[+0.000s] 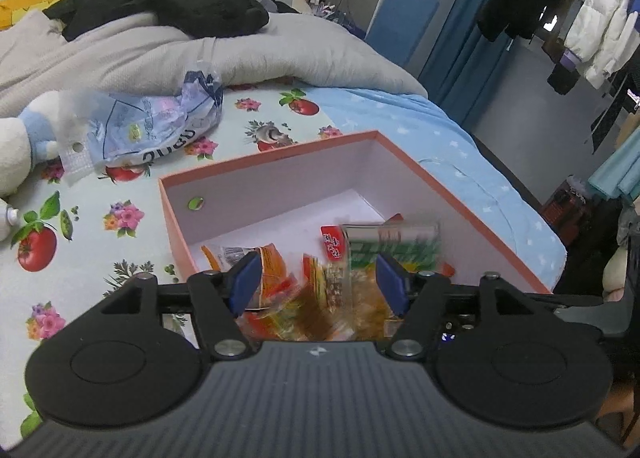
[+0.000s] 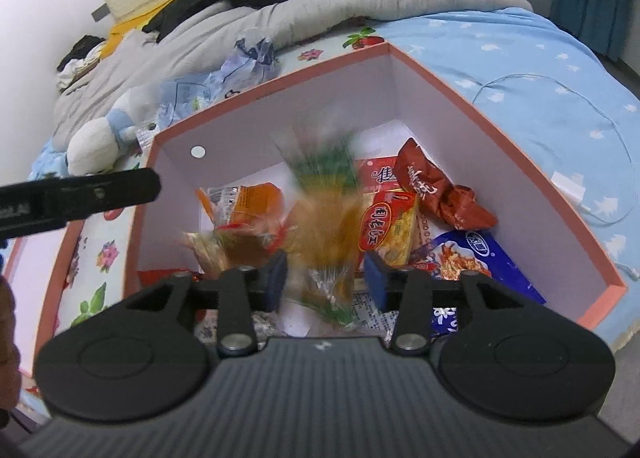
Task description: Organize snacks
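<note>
A salmon-pink box [image 1: 280,155] with white inner walls stands open on the flowered bed sheet. In the left wrist view my left gripper [image 1: 318,286] is open over the box's near end. Blurred orange and yellow packets [image 1: 320,290] hang loose between its blue pads, and a blurred green packet [image 1: 394,246] is beside the right pad. In the right wrist view my right gripper [image 2: 326,284] is open above the box [image 2: 480,109]. A blurred green-and-yellow packet [image 2: 324,217] lies between its pads with gaps on both sides. Inside lie a red crumpled packet [image 2: 440,193], a red-yellow packet [image 2: 390,225] and a blue packet [image 2: 476,258].
A crumpled blue-white plastic bag [image 1: 152,125] and a white-blue plush toy [image 1: 24,137] lie left of the box. A grey duvet [image 1: 160,53] with black clothes [image 1: 180,1] fills the bed's far side. The bed edge drops off at the right. A black tool part [image 2: 80,193] juts in from the left.
</note>
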Tool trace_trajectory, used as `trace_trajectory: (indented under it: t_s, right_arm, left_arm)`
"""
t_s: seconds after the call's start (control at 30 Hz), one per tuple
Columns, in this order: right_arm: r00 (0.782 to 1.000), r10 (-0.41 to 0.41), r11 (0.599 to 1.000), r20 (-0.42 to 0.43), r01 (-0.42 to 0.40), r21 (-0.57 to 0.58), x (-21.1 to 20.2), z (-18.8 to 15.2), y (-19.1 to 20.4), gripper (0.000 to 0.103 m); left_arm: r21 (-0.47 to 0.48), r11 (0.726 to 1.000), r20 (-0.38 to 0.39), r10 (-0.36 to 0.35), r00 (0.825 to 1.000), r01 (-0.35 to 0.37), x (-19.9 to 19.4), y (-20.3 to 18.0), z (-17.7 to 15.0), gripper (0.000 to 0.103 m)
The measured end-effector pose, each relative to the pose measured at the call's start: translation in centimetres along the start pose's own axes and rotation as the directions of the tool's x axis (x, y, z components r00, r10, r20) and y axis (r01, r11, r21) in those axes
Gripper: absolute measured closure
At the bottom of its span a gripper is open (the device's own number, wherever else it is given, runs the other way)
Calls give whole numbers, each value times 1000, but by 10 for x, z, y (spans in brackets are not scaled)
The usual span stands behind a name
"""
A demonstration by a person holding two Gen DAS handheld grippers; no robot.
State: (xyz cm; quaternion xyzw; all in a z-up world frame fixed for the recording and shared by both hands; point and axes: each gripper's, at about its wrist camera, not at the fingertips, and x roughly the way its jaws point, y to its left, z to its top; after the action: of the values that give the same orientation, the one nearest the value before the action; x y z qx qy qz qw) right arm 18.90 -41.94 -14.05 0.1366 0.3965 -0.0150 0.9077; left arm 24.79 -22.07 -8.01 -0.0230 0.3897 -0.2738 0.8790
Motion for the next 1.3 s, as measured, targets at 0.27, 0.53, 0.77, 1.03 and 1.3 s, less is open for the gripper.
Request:
trace_trajectory:
  t_s: [0.27, 0.53, 0.77, 1.03, 1.3]
  right_arm:
    - [997, 7, 1000, 79, -7, -1, -52, -8, 18, 56]
    - [986, 21, 1000, 166, -20, -8, -112, -26, 39, 56]
    - [976, 32, 999, 217, -30, -15, -155, -48, 52, 56]
    - [960, 44, 999, 278, -35, -37, -198, -70, 66, 56]
    - [943, 38, 999, 332, -30, -30, -231, -92, 72, 56]
  left_arm:
    - [29, 999, 66, 12, 998, -14, -71, -14, -8, 35]
    - [44, 999, 126, 14, 992, -20, -146, -31, -29, 35]
    - [53, 998, 169, 12, 986, -22, -202, -45, -53, 35]
    - [58, 998, 199, 17, 980, -29, -254, -58, -75, 35]
    - [41, 999, 208, 13, 978, -22, -287, -67, -103, 35]
